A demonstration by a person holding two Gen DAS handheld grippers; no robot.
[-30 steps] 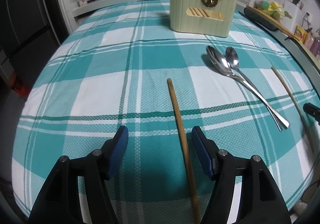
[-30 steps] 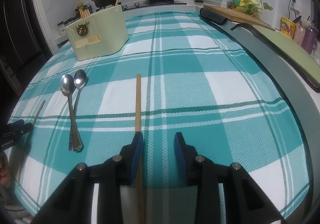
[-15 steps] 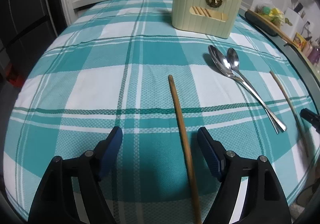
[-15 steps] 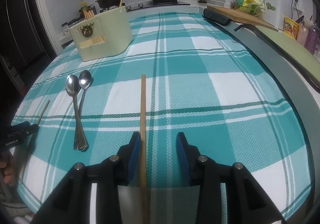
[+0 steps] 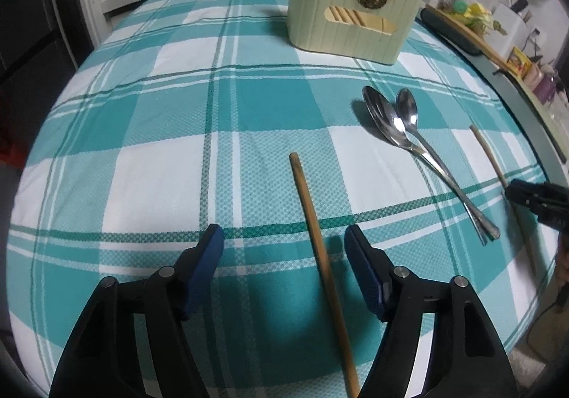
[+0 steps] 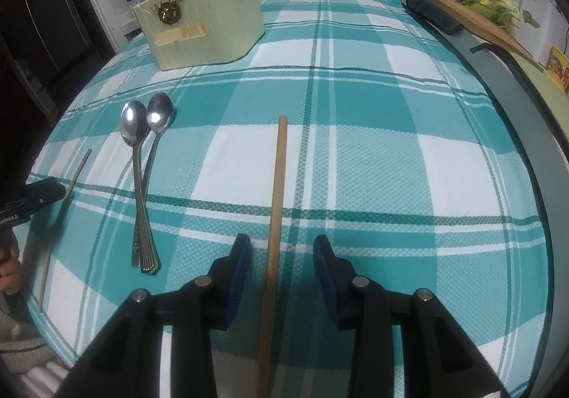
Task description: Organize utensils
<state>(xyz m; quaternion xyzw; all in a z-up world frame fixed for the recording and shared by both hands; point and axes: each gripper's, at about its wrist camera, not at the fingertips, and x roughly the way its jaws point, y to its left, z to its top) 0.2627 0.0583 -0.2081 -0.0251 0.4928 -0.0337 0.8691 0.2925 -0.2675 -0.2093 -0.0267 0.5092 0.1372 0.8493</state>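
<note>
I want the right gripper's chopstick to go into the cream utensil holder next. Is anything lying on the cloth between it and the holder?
Nothing visible blocks it. The chopstick lies between the open right gripper fingers. Only bare tablecloth separates its far tip from the utensil holder. The two spoons lie off to the left of that path.

The only lettering that could be read stood on the black body of the left gripper point(image 6: 30, 200), seen at the near left edge of the right wrist view: white print ending in "nRobot.AI", its beginning cut off. Labels on the far jars and the packet at the right were too small to read.
</note>
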